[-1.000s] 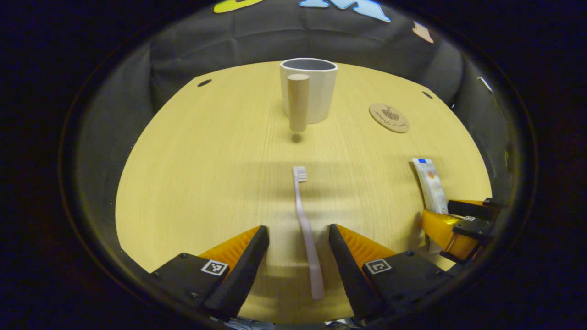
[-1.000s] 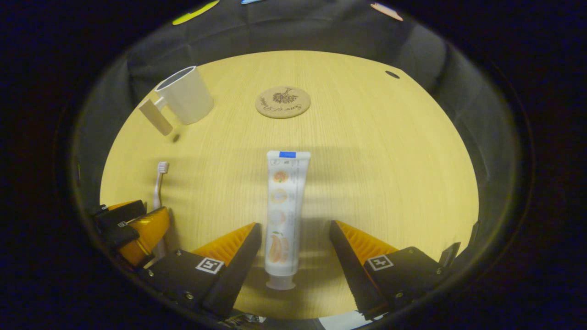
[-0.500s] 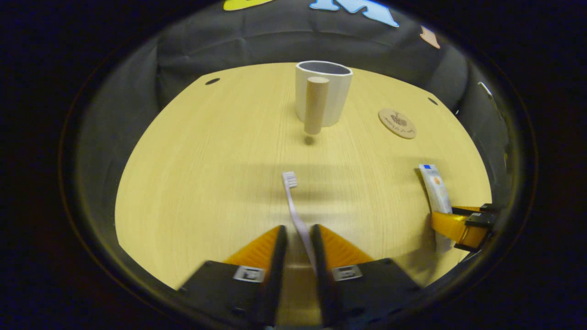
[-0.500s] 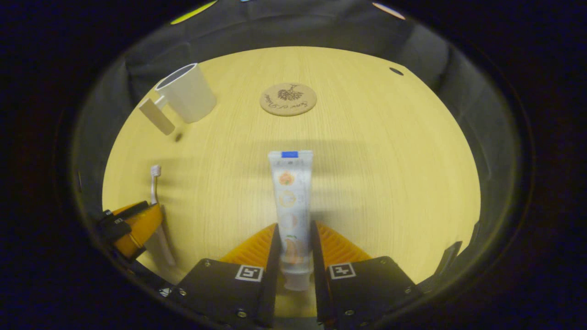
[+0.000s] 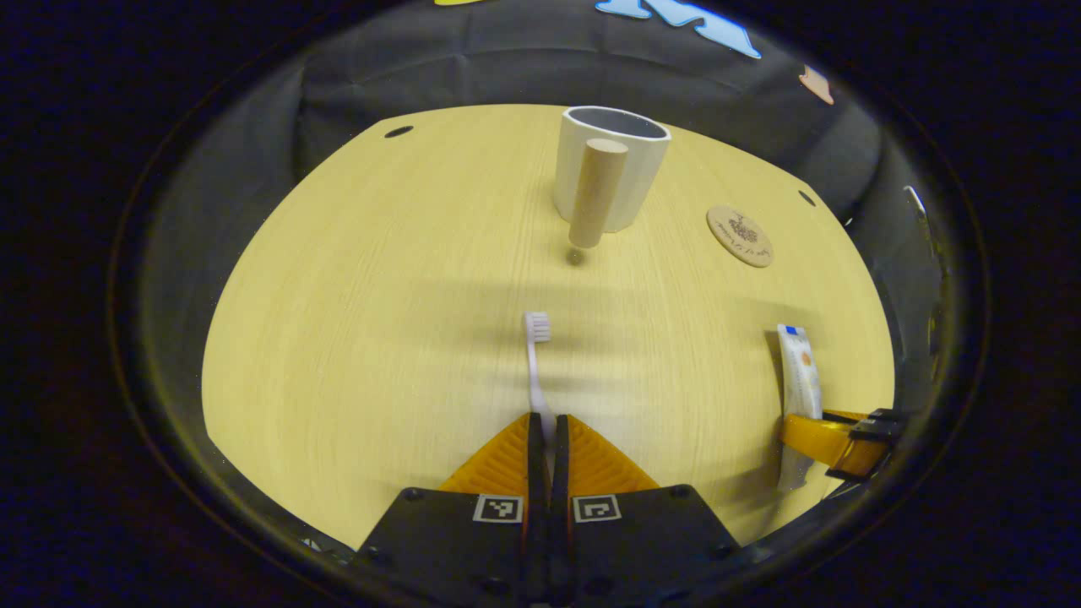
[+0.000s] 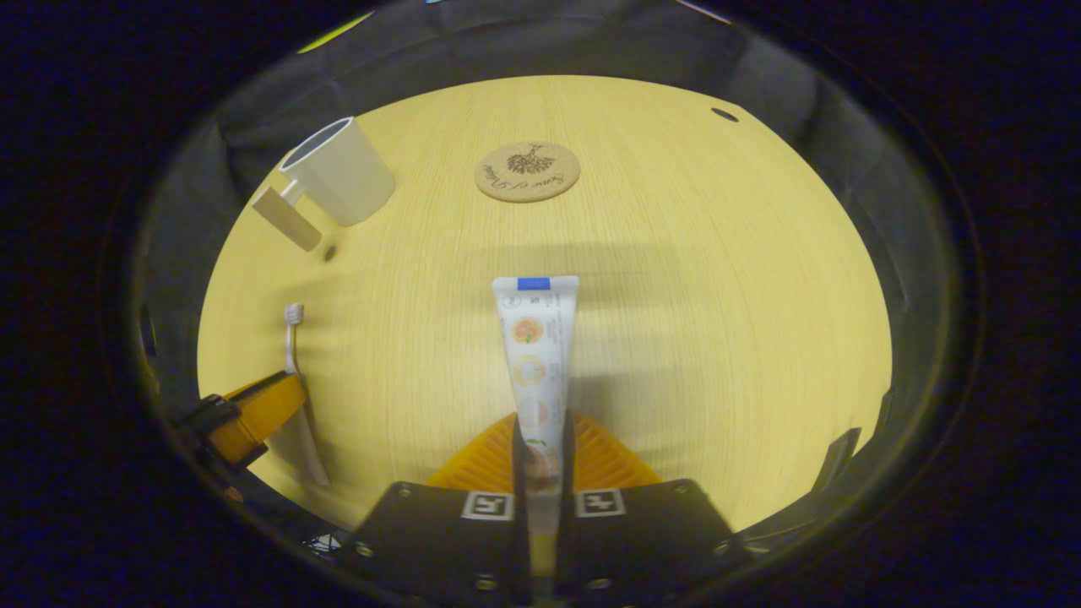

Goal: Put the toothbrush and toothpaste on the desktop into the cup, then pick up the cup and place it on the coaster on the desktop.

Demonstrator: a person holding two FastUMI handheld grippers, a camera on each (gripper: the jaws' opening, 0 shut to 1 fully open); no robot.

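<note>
In my left gripper view, my left gripper (image 5: 547, 435) has its fingers pinched on the handle of the toothbrush (image 5: 535, 355), whose bristled head points up the table toward the cup (image 5: 611, 165). The cup stands upright at the far side of the table (image 5: 355, 295), its round wooden handle facing me. The coaster (image 5: 741, 236) lies flat just to the right of the cup, apart from it.

In my right gripper view, my right gripper (image 6: 540, 460) has its fingers squeezed on the cap end of the toothpaste (image 6: 536, 338), the flat crimped end pointing toward the coaster (image 6: 527, 171). From here the cup (image 6: 336, 171) sits to the left of the coaster. Nearer than the cup, by the left edge, I see my other gripper on the toothbrush (image 6: 296, 355).
</note>
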